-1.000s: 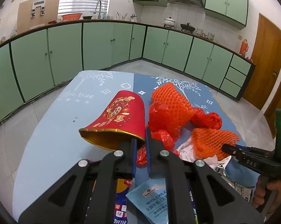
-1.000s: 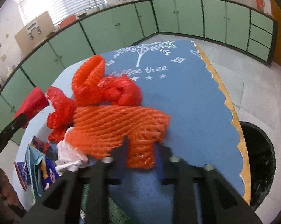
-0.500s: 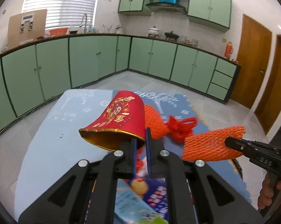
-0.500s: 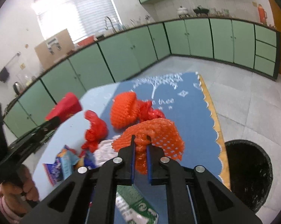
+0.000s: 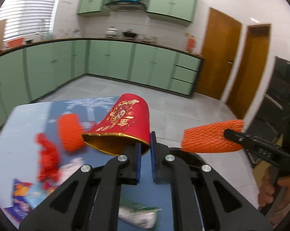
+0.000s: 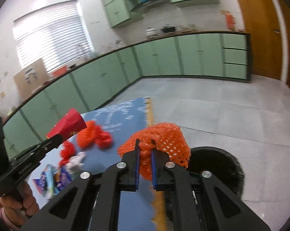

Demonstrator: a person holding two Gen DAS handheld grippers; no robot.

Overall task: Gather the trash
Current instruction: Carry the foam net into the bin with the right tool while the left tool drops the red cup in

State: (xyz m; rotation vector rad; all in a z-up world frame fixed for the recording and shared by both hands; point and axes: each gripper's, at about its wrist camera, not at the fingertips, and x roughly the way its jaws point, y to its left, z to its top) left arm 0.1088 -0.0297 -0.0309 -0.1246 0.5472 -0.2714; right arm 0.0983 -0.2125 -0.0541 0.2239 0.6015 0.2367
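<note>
Both loads are now hanging clear of the desk point(image 5: 25, 115); the left tool point(image 5: 145, 144) is clamping the red cup point(image 5: 123, 127); the right tool point(image 6: 145, 150) is pinching the orange foam net point(image 6: 164, 138), nearing the black bin point(image 6: 222, 165).

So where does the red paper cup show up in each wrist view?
Left wrist view: the red paper cup sits at centre, its gold rim pinched in the left gripper.
Right wrist view: the same cup is at mid-left, on the tip of the other gripper, above the blue table mat.
Shared landmark: the orange foam net held in the right gripper.
</note>
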